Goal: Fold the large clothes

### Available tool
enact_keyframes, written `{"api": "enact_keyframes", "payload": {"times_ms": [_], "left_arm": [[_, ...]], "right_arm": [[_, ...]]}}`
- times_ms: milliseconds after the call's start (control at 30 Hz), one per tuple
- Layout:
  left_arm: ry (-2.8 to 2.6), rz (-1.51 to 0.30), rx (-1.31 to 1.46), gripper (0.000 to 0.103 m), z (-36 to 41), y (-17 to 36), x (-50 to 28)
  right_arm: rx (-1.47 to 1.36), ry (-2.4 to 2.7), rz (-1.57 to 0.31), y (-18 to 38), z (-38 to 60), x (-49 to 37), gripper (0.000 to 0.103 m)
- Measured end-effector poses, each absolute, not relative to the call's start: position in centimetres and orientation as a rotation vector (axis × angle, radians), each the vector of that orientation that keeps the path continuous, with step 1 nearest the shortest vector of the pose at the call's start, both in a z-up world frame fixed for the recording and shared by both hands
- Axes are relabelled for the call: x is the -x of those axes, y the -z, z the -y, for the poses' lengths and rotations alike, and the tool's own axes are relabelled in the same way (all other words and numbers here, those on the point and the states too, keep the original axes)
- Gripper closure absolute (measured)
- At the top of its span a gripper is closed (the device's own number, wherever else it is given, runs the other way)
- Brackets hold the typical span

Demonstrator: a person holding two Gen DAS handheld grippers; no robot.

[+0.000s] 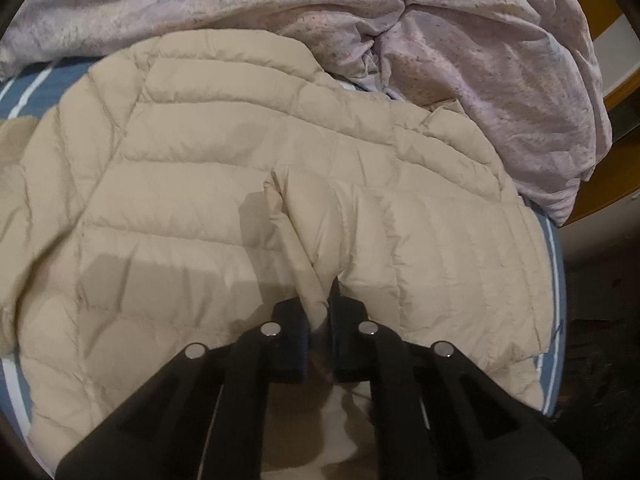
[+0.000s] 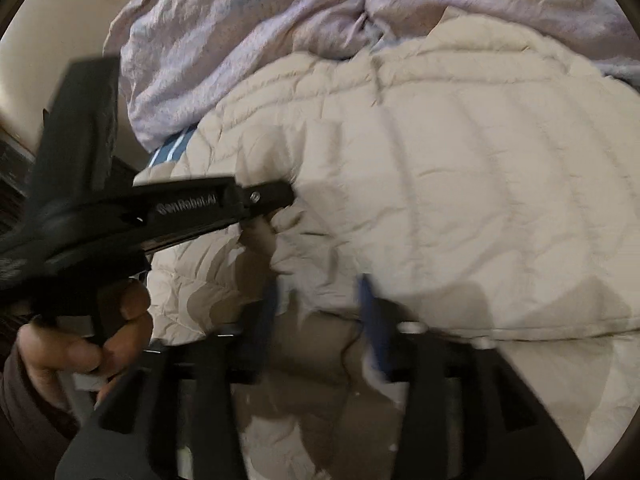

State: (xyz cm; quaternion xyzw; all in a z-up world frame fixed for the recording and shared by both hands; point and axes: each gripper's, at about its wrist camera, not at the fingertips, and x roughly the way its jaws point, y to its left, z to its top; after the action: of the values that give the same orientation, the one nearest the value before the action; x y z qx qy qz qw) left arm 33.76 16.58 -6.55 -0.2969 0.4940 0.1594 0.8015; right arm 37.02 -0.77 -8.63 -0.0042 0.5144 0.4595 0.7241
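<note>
A beige quilted puffer jacket (image 1: 224,184) lies spread on the bed. My left gripper (image 1: 318,304) is shut on a fold of a jacket sleeve (image 1: 360,232) and holds it over the jacket body. In the right wrist view the jacket (image 2: 460,184) fills the middle. My right gripper (image 2: 320,292) is open, its blue-padded fingers (image 2: 370,304) astride the jacket's near edge. The left gripper also shows in the right wrist view (image 2: 264,204), pinching jacket fabric, with the person's hand (image 2: 80,344) on its handle.
A crumpled lilac duvet (image 1: 500,60) is heaped behind and right of the jacket; it also shows in the right wrist view (image 2: 240,40). A blue-and-white striped sheet (image 1: 36,92) covers the bed. The bed edge (image 1: 554,280) drops off at right.
</note>
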Motion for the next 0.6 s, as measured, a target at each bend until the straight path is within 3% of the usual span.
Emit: {"api": "enact_keyframes", "payload": {"times_ms": [33, 200, 333, 600], "left_arm": [[-0.348, -1.058, 0.626, 0.095, -16.7, 6.5, -33.7], [-0.381, -1.063, 0.593, 0.091, -17.4, 6.9, -33.4], [-0.402, -1.070, 0.589, 0.083, -17.7, 7.7, -33.0], [-0.419, -1.048, 0.521, 0.079, -16.9, 8.1, -33.2]], "right_arm": [[0.008, -0.999, -1.108, 8.2, 1.2, -37.1, 0.042], [0.074, -0.829, -0.971, 7.4, 3.2, -38.5, 0.042], [0.110, -0.699, -0.978, 8.7, 4.4, -40.0, 0.042], [0.265, -0.623, -0.943, 11.0, 3.3, -39.6, 0.041]]}}
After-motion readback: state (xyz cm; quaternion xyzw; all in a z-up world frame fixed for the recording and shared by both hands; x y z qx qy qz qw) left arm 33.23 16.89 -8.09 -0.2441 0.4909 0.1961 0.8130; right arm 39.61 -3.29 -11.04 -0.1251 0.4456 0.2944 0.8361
